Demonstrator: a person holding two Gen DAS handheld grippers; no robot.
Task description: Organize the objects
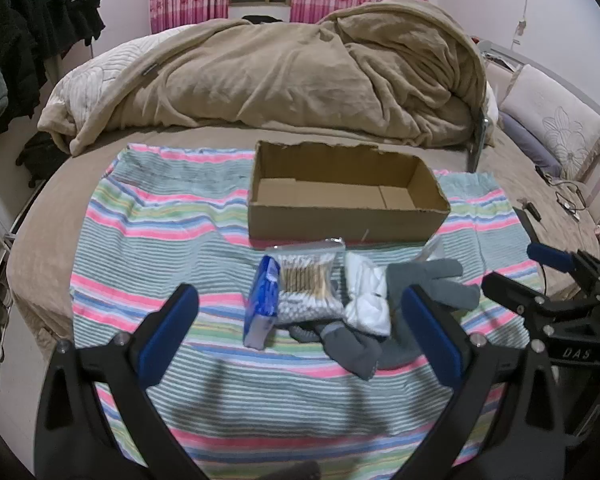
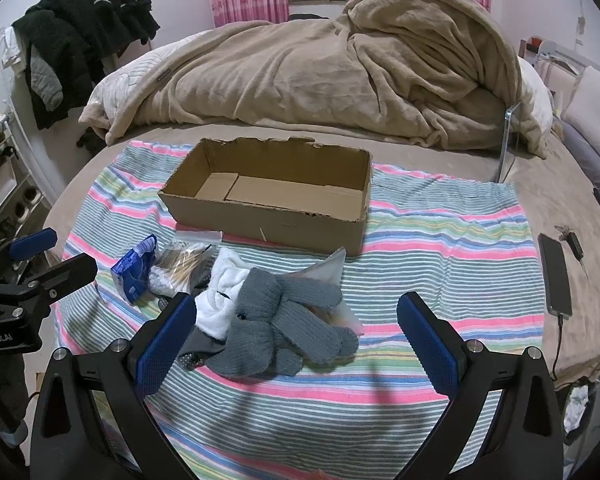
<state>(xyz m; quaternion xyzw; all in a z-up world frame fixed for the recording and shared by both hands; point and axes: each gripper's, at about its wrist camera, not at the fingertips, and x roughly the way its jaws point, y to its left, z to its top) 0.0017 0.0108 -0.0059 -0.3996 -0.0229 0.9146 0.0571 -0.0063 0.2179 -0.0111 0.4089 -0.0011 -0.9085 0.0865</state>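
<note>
An empty open cardboard box (image 1: 346, 216) (image 2: 268, 216) sits on a striped towel (image 1: 160, 240) (image 2: 440, 240) on the bed. In front of it lies a pile: a blue tissue pack (image 1: 262, 304) (image 2: 134, 270), a bag of cotton swabs (image 1: 306, 276) (image 2: 184, 260), a white cloth (image 1: 368, 296) (image 2: 224, 292) and grey knitted gloves (image 1: 428, 280) (image 2: 284, 320). My left gripper (image 1: 300, 324) is open and empty, just before the pile. My right gripper (image 2: 296, 336) is open and empty, above the gloves; it also shows in the left wrist view (image 1: 524, 268).
A rumpled beige blanket (image 1: 280, 80) (image 2: 320, 72) fills the back of the bed. A phone on a cable (image 2: 556, 276) lies right of the towel. Pillows (image 1: 556, 128) stand at the right. Dark clothes (image 2: 80, 40) hang at the left.
</note>
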